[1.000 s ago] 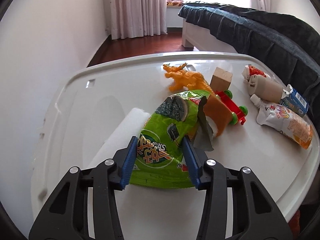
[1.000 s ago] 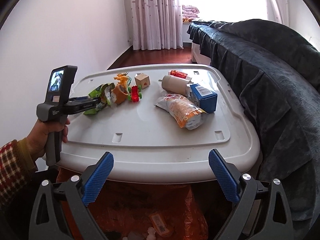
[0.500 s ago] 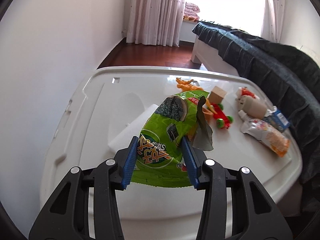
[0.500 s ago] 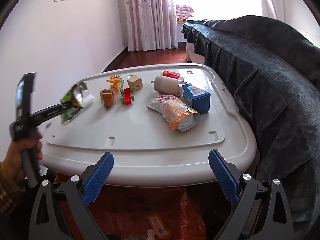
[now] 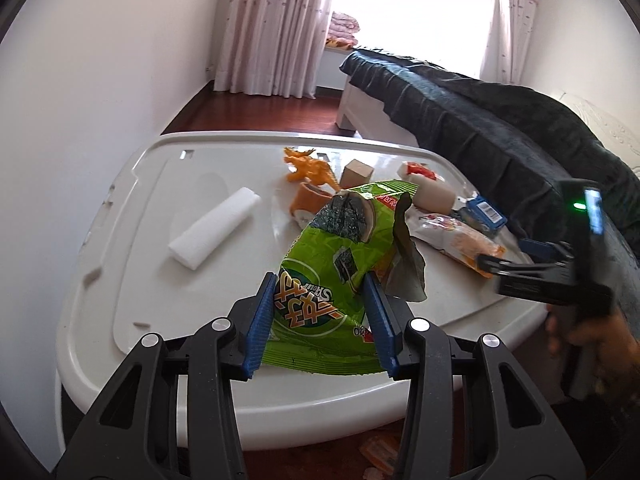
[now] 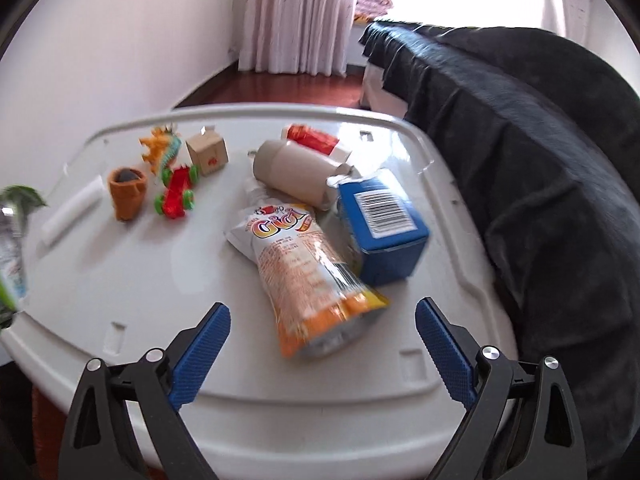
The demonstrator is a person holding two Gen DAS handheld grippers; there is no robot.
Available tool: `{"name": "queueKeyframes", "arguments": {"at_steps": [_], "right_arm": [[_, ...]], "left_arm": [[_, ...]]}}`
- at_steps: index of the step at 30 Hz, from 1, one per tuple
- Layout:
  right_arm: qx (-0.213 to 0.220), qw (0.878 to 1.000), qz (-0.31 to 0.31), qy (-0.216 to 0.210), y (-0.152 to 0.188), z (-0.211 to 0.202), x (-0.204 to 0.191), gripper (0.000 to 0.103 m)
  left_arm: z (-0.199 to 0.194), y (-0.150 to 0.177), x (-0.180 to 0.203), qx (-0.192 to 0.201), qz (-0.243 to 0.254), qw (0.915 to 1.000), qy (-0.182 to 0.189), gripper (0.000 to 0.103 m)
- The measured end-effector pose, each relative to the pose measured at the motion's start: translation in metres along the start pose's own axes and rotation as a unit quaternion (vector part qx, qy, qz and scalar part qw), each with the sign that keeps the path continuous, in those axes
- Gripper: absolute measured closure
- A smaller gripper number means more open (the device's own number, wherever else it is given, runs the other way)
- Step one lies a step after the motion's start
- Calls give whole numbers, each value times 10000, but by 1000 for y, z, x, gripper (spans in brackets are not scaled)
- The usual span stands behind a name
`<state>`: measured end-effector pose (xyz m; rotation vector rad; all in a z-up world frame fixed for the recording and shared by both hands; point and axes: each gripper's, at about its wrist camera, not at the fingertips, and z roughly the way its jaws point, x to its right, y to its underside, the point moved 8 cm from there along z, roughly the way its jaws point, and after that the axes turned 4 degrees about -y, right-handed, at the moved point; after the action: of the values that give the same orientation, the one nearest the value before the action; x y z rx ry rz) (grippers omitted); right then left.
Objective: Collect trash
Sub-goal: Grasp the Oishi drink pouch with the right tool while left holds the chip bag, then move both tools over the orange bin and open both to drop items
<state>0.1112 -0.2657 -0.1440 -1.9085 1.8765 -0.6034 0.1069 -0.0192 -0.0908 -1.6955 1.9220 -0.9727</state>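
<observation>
Green snack bag (image 5: 328,276) in view, and its print comes through upside down: big orange characters with a small Latin word beside them that I can't make out. Over by the right edge of the white lid (image 6: 132,280), the orange-and-white pouch (image 6: 304,264) shows "Gia" or something close (the curly lettering is blurred). The blue carton (image 6: 384,224) next to it carries a barcode on a white label, digits too small to read.

Green snack bag (image 5: 332,264), blue carton (image 6: 384,224), orange dinosaur (image 5: 308,168), white table (image 5: 140,280)
</observation>
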Motion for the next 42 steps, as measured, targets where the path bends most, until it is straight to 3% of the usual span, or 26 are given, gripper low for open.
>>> {"name": "queueKeyframes", "arguments": {"at_steps": [10, 16, 21, 24, 33, 42], "right_arm": [[-603, 9976, 336, -57, -5, 39, -4, 20], [-706, 9973, -146, -104, -13, 48, -36, 20], [-821, 9958, -377, -170, -19, 59, -50, 45], [-811, 9958, -373, -199, -21, 57, -51, 52], [-437, 9979, -297, -367, -5, 10, -64, 55], [-119, 9964, -117, -826, 40, -89, -76, 55]], "left_arm": [[0, 1, 4, 30, -39, 9999, 161, 60], [1, 3, 6, 0, -70, 9997, 233, 60], [1, 1, 2, 21, -103, 9997, 219, 60], [0, 2, -1, 6, -152, 9997, 198, 60], [-5, 6, 2, -5, -148, 9998, 149, 60], [-47, 37, 7, -68, -385, 9991, 150, 60]]}}
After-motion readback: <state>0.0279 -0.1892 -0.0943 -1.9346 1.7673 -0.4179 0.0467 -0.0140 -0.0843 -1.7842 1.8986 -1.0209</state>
